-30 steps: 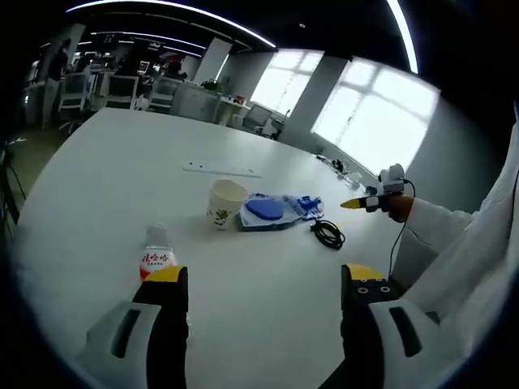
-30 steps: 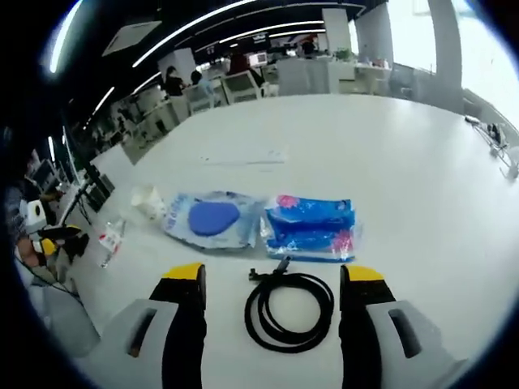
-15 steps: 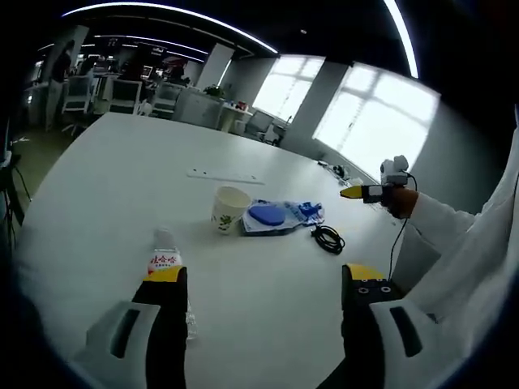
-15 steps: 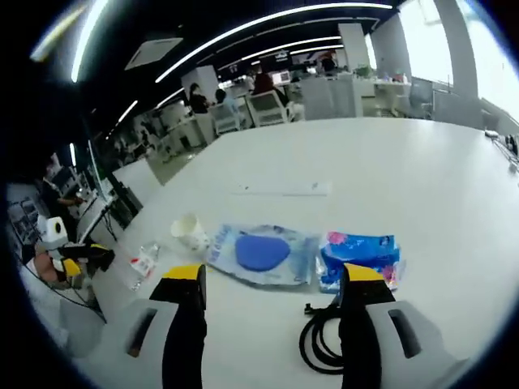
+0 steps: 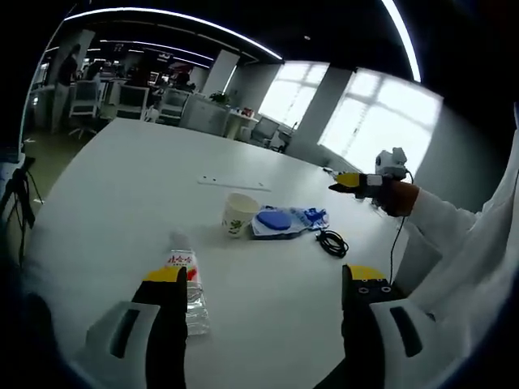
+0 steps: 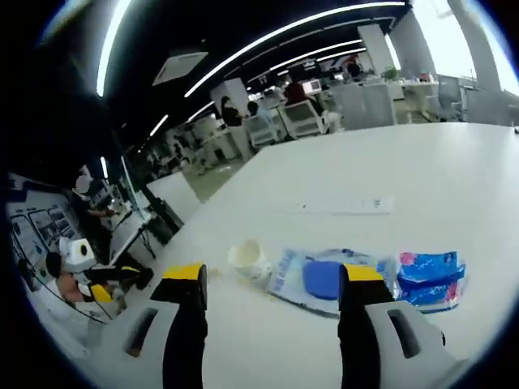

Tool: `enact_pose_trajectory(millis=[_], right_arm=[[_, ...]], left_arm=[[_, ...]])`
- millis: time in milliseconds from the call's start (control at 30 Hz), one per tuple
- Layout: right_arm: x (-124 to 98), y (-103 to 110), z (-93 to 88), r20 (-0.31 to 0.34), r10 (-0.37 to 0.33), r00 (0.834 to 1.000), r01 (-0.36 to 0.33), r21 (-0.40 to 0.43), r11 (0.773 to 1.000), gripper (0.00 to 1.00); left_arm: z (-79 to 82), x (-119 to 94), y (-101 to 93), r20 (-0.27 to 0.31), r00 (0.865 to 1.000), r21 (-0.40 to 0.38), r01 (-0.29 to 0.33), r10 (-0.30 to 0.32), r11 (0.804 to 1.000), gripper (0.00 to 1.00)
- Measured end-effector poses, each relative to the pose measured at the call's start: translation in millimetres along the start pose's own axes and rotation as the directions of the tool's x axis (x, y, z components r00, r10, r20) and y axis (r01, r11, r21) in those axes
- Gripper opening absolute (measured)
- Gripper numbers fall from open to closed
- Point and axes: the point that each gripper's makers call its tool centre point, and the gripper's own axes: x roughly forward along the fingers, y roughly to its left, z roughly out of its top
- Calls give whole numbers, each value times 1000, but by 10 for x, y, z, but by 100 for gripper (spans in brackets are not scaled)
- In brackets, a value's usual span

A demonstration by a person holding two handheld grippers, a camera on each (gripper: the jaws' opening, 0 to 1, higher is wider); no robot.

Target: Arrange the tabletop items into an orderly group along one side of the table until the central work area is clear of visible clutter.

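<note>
I have the big white tabletop (image 5: 105,186) stretching ahead, and the clutter sits in a loose cluster near its middle. Largest there is the clear plastic pouch with a blue oval inside (image 5: 276,221), lying flat; in the right gripper view it (image 6: 319,279) sits between the cup and a blue and pink printed packet (image 6: 428,271). Far behind them lies a long thin white strip (image 5: 233,182), apart from the rest. Closer to me, the clear water bottle with a red and white label (image 5: 186,279) lies on its side, just beside my left jaw. The white paper cup with a green print (image 5: 238,215) stands upright, touching or nearly touching the pouch. The coiled black cable (image 5: 331,241) lies just right of the pouch.

My left gripper (image 5: 263,279) hangs above the table, jaws spread wide, holding nothing. My right gripper (image 6: 272,279) is also gaping and empty, raised well off the surface; from the left gripper view I see it (image 5: 350,180) held up in a hand.

Nothing looks grouped yet, I reckon. The bottle seems the natural first pick: I'd drop the left jaws astride its body, squeeze across the middle so it can't roll, then carry it towards the cluster's side.
</note>
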Motion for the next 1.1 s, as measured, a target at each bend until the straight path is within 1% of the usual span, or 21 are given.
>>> enact_pose_trajectory(millis=[100,167,267,400,500,600,667,733,767,867,900,967,1100], right_arm=[[102,168,8,-9,30,999,-31,-13,999,64],[173,299,8,-19,67,998,-68,-7,998,64],[243,418,36,-14,94,995,-94,-3,996,64],[350,654,79,-2,149,989,-149,9,989,60],[467,843,47,-12,192,981,-192,29,981,61],[578,1027,-21,-24,225,974,-225,32,974,60],[660,1178,-56,-10,260,966,-259,30,965,60],[725,1302,-109,-20,289,957,-288,44,957,60],[777,1363,-160,-37,299,954,-297,44,954,60],[890,1515,-254,-55,325,944,-322,49,945,59],[933,1559,-303,-70,332,941,-329,54,943,59],[1008,1574,-325,-70,340,938,-336,61,940,59],[1155,1669,-416,-79,364,928,-355,115,928,59]], left_arm=[[19,-35,22,5,1000,2,-6,6,1000,79],[30,-62,33,9,1000,0,-9,9,1000,80],[37,-99,52,13,1000,1,-15,15,1000,80],[33,-150,94,18,1000,-5,-23,23,1000,79],[19,-183,126,21,999,-8,-30,31,1000,79],[9,-209,147,23,999,-14,-36,36,999,79],[-7,-231,181,21,999,-16,-41,41,999,79],[-13,-249,203,22,999,-22,-43,44,999,79],[-15,-255,212,22,999,-22,-45,46,999,79],[-27,-285,270,24,998,-31,-52,53,998,79],[-31,-291,284,24,998,-31,-56,56,998,79],[-41,-308,317,25,998,-37,-60,61,997,79],[-58,-341,382,27,997,-49,-69,70,996,79]])
